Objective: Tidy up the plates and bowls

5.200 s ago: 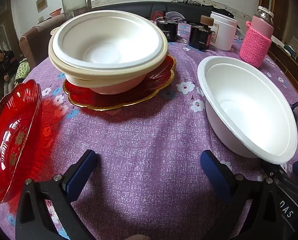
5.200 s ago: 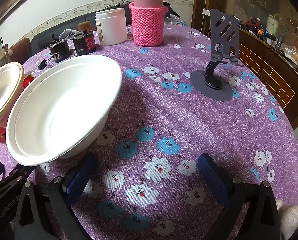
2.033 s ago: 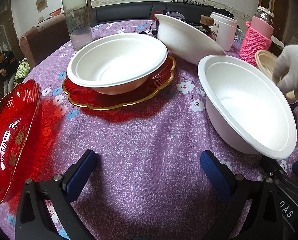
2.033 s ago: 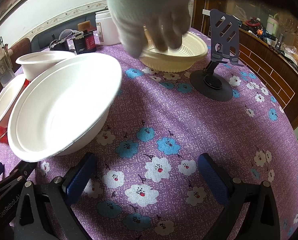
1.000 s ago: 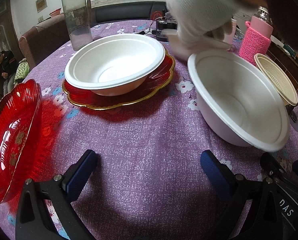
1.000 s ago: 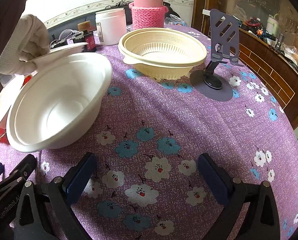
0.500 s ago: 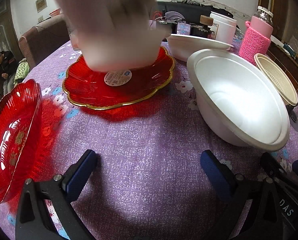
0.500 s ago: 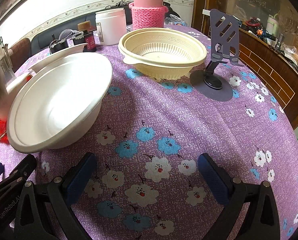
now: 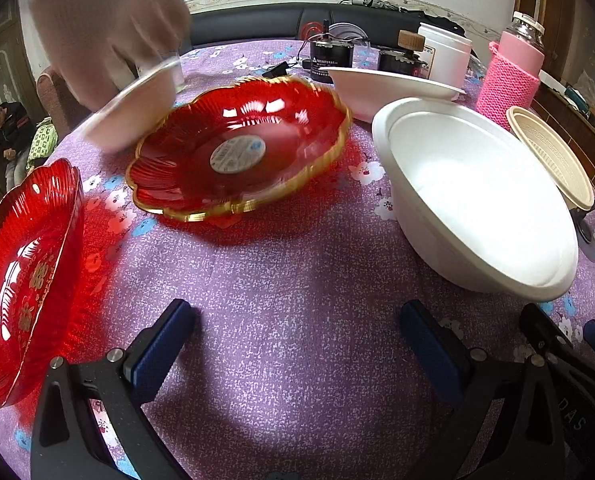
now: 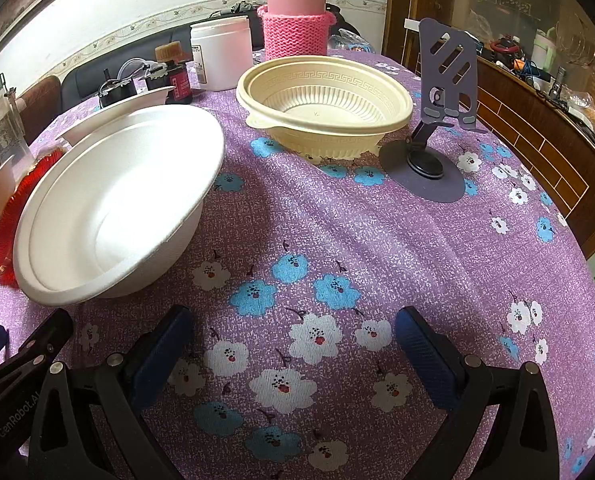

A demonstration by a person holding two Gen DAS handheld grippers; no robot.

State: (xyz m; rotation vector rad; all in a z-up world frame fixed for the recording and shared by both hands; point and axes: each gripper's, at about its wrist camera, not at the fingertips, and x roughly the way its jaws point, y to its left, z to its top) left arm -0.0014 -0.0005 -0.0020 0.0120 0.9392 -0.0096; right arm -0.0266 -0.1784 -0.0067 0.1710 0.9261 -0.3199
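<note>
Both grippers rest low over a bench (image 9: pixel 297 280) covered in purple flowered cloth, each with its blue-padded fingers spread wide and nothing between them: the left gripper (image 9: pixel 297 344) and the right gripper (image 10: pixel 293 344) alike. The landmark is the large white bowl (image 9: pixel 477 200), which sits upright on the cloth just ahead of the left gripper's right-hand finger. To its left lies the gold-rimmed red plate (image 9: pixel 241 148), bare inside apart from a round sticker at its centre. At the far left edge of that plate a gloved hand (image 9: pixel 101 28), blurred, holds a small white bowl (image 9: pixel 137 108) tilted; whether the bowl touches the plate cannot be told. Another red plate (image 9: pixel 25 280) lies farther left of the large bowl, near the bench edge. Behind the large bowl stands a shallower white bowl (image 9: pixel 393 88), and to its right a cream ribbed bowl (image 10: pixel 325 100), beside a grey phone stand (image 10: pixel 437 120). A pink knit-sleeved flask (image 10: pixel 295 20) and a white tub (image 10: pixel 221 52) stand behind the cream bowl.
</note>
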